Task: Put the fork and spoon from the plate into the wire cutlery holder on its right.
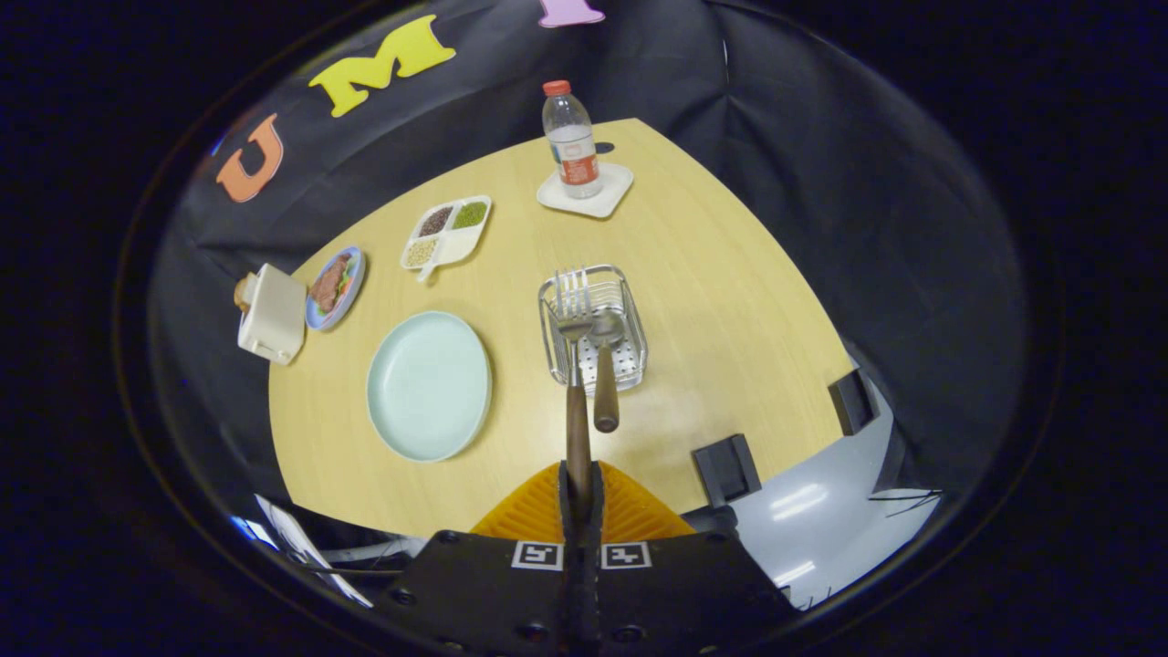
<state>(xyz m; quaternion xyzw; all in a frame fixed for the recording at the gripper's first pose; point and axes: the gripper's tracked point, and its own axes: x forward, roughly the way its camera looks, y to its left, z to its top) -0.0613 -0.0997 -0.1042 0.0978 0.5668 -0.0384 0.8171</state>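
Gripper [580,488] clamped tight on the fork [575,365] handle, both fingers pressing it, no gap visible between them. Fork's long axis runs straight out from the gripper toward 12 o'clock, tines forward, head hanging over the wire cutlery holder [593,324]. Can't tell whether the tines are above the rim or already dipping inside; looks like hovering over the near-left part of the basket. Spoon [606,365] is already in the holder: bowl down inside, wooden handle sticking out over the near rim toward 6 o'clock, just to the right of the fork, nearly parallel to it, close but can't say touching. Plate [429,385] sits at 9–10 o'clock from the holder, on the worktop [712,274], nothing on it. So judging by this: spoon done, fork is the last item, mid-placement. The relation that matters: holder lies dead ahead along the fork's axis, so the next move should be to tip the head down into the basket and open. Risk: fork head knocks the spoon bowl, or the handle levers out over the rim on release, since the holder is shallow. Bottle [571,141] on its coaster and the food trays sit well beyond at 11–12, out of the way
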